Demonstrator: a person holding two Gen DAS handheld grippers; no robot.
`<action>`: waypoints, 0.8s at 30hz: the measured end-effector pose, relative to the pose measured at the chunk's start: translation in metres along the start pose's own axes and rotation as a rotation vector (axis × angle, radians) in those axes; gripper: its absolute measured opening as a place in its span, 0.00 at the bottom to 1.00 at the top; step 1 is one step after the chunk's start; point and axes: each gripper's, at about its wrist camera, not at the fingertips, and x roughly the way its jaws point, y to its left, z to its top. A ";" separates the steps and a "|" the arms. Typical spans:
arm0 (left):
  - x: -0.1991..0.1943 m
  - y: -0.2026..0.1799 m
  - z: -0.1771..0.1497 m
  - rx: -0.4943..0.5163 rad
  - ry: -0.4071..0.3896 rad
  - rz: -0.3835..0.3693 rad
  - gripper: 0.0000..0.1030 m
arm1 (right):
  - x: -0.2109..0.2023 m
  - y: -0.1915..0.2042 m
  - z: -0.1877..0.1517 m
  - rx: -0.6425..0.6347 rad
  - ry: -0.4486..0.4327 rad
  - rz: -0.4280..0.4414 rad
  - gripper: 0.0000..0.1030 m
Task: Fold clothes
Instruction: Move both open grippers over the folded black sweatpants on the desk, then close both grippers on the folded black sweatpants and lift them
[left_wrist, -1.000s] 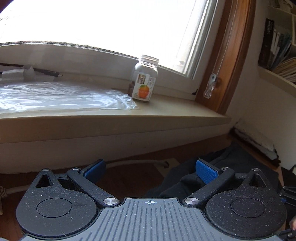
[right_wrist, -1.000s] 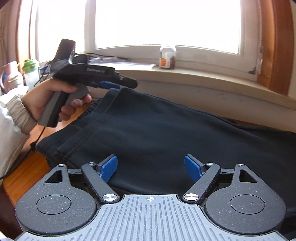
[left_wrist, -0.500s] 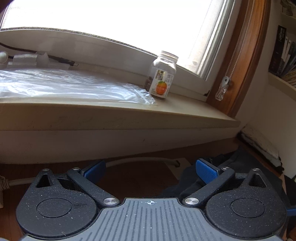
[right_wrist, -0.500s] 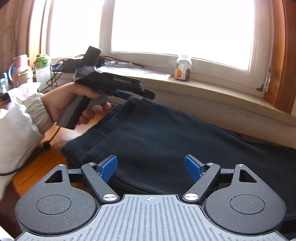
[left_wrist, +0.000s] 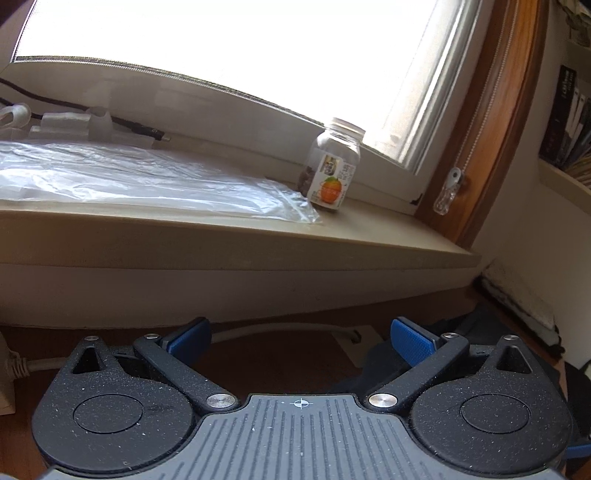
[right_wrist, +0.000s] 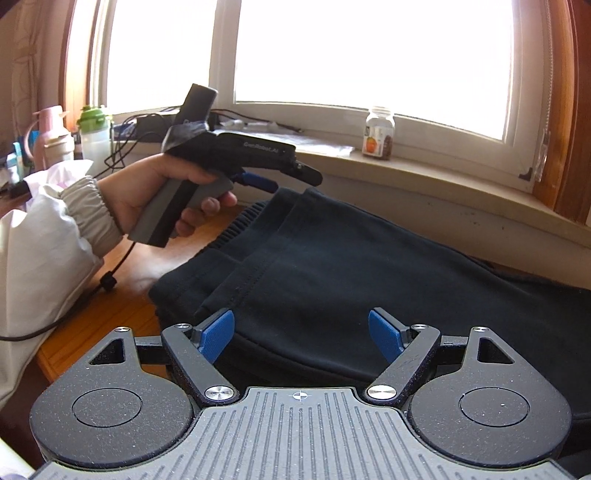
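Pants (right_wrist: 369, 273) are lying dark and doubled over flat on the wooden surface (right_wrist: 110, 314) under the windowsill, and we've got both the left claw (left_wrist: 301, 338) and right claw (right_wrist: 301, 334) spread wide and gripping nothing, probably to line up a grab.

Strong daylight from window (right_wrist: 369, 55), panes blown out white. Foreground dimmer, sharp. Fisheye bends frame edges; dark garment (right_wrist: 351, 266) loses detail.

Black speckled grippers (right_wrist: 301, 334) — blue ribbed pads (right_wrist: 218, 334), silver screws — white elastic-cuffed sleeve (right_wrist: 48, 236).
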 end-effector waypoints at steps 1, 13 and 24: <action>0.000 0.001 0.000 -0.006 0.000 0.001 1.00 | 0.000 0.002 -0.001 -0.006 0.005 0.010 0.77; 0.005 -0.002 -0.003 -0.034 0.054 -0.121 1.00 | 0.042 0.039 -0.009 -0.160 0.062 0.054 0.90; 0.018 -0.013 -0.015 0.016 0.172 -0.153 1.00 | 0.050 0.055 -0.014 -0.265 0.043 0.020 0.94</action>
